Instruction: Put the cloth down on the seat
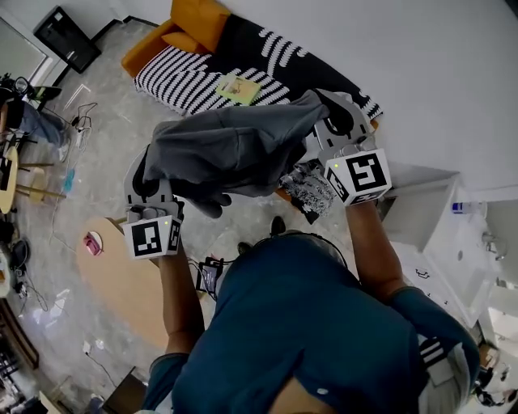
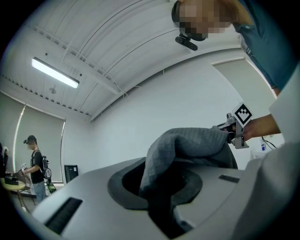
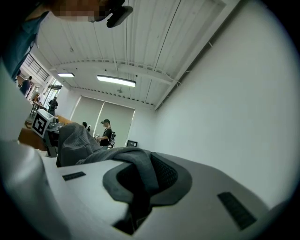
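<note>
A grey cloth [image 1: 231,149] hangs stretched between my two grippers, high above the floor. My left gripper [image 1: 154,190] is shut on its left end, and the fabric [image 2: 180,150] rises out of the closed jaws in the left gripper view. On the cloth's right end my right gripper [image 1: 336,121] is shut too, with the fabric [image 3: 136,171] pinched between its jaws in the right gripper view. The seat, a sofa with a black-and-white striped cover [image 1: 202,81] and orange cushions [image 1: 194,24], lies beyond the cloth along the white wall.
A yellow-green paper [image 1: 239,89] lies on the sofa. A light wooden table [image 1: 121,275] with a pink object is at the lower left. White furniture [image 1: 429,210] stands at the right. People stand in the far room [image 2: 35,168].
</note>
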`<action>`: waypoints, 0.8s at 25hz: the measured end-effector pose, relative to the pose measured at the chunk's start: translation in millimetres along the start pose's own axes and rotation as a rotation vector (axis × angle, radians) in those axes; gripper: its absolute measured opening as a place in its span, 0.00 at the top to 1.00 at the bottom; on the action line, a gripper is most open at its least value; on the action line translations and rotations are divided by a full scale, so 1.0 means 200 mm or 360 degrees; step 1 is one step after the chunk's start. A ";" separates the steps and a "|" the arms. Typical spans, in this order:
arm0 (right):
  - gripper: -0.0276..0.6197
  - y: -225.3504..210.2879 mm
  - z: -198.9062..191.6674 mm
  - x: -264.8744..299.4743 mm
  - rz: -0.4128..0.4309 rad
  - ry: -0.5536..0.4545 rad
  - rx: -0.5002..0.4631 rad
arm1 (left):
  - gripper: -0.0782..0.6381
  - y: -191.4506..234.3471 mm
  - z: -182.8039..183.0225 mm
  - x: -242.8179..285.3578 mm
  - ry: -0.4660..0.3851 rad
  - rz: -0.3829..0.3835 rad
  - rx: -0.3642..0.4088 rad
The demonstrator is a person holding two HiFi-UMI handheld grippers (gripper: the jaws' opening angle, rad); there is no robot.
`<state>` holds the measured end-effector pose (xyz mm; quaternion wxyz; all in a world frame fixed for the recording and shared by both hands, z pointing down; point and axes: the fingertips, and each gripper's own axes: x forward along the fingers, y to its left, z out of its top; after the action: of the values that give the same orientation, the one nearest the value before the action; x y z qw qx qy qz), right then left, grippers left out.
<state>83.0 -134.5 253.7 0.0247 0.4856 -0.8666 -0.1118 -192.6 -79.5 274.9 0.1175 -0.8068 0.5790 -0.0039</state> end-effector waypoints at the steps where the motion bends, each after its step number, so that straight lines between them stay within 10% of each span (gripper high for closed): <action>1: 0.91 -0.03 -0.01 0.02 0.0013 -0.0004 0.0005 | 0.81 0.00 0.00 0.03 0.0002 0.0013 0.0006; 20: 0.91 -0.22 -0.06 0.24 0.0028 -0.0064 0.0028 | 0.81 0.10 -0.03 0.30 0.0023 0.0063 0.0085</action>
<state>96.0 -199.2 251.9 0.0040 0.4758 -0.8721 -0.1138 -193.0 -142.5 269.3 0.1348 -0.7917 0.5954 -0.0227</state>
